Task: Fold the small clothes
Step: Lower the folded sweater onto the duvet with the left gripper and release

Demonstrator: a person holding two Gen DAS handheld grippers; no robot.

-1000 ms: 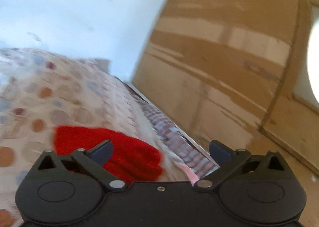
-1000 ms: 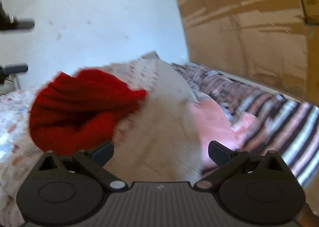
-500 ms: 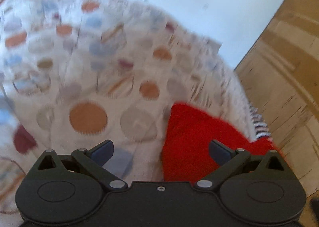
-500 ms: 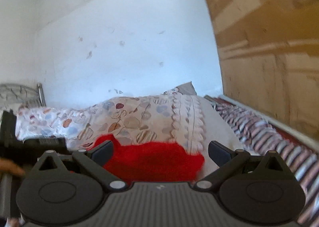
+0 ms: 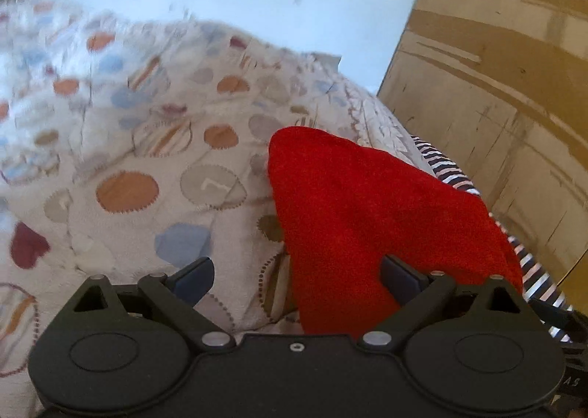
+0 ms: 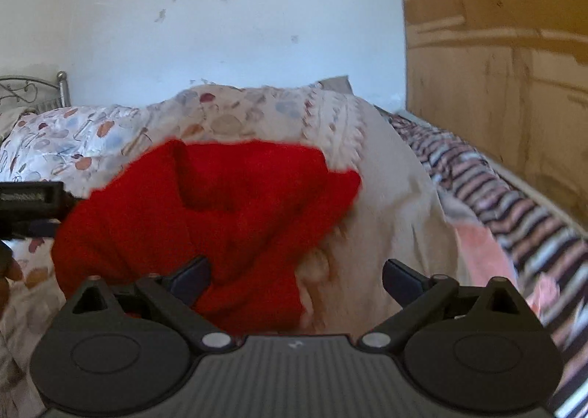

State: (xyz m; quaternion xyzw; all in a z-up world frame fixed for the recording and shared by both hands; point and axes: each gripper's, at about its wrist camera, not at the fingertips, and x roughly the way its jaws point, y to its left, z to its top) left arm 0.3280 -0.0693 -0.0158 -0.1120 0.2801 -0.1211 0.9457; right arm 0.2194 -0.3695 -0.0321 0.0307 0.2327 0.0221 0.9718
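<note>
A small red knitted garment (image 5: 367, 219) lies bunched on a patterned bedspread (image 5: 139, 168). In the left wrist view it fills the right half, and its near edge reaches between the fingers of my left gripper (image 5: 297, 272), which is open. In the right wrist view the red garment (image 6: 205, 204) lies ahead and left, its near part between the fingers of my right gripper (image 6: 296, 276), also open. Neither gripper holds the cloth. The left gripper shows as a dark block (image 6: 33, 197) at the left edge of the right wrist view.
A striped cloth (image 6: 514, 204) and a pink cloth (image 6: 477, 252) lie on the bed to the right. A wooden panel wall (image 6: 496, 68) stands close on the right, a white wall (image 6: 220, 21) behind. A metal bed frame (image 6: 33, 87) is at far left.
Both views have swung about. The red garment now sits nearer and larger in both views, reaching between the open fingers of each gripper. Both grippers stay open.
</note>
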